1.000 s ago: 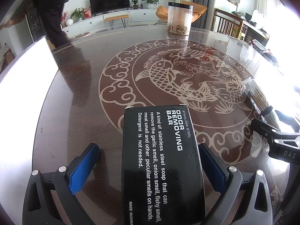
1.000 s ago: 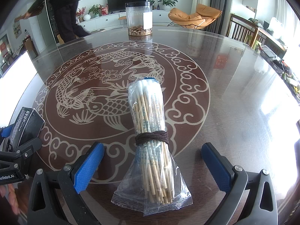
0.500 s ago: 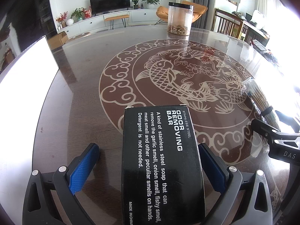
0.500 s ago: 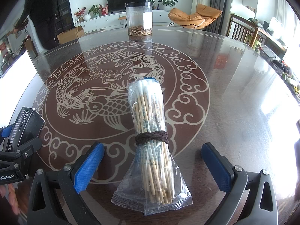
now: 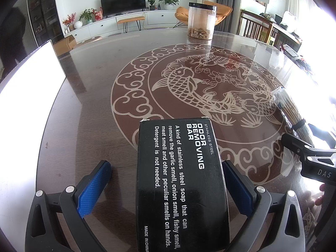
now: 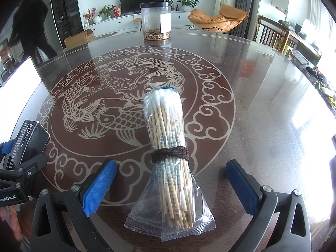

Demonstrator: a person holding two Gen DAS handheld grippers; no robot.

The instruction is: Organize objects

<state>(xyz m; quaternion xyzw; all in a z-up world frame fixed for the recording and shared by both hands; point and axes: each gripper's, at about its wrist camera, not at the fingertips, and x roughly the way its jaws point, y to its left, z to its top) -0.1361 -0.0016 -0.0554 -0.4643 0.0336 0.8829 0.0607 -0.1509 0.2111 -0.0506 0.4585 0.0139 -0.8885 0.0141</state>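
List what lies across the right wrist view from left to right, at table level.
black box → left gripper holding position around it → bagged bundle of sticks between the right gripper fingers.

Bright daylight from the right, blown out to pure white along the right edge of the left wrist view. Strong glare and mirror-like reflections across the glossy bench (image 6: pixel 262 96). Overexposed white panel (image 5: pixel 27 88) at the left, no detail. Soft shadows under the blue pads (image 6: pixel 98 184). Heavy fisheye bending and dark vignetting in the corners. Sharp up close; blurred dark figure (image 6: pixel 31 25) far left.
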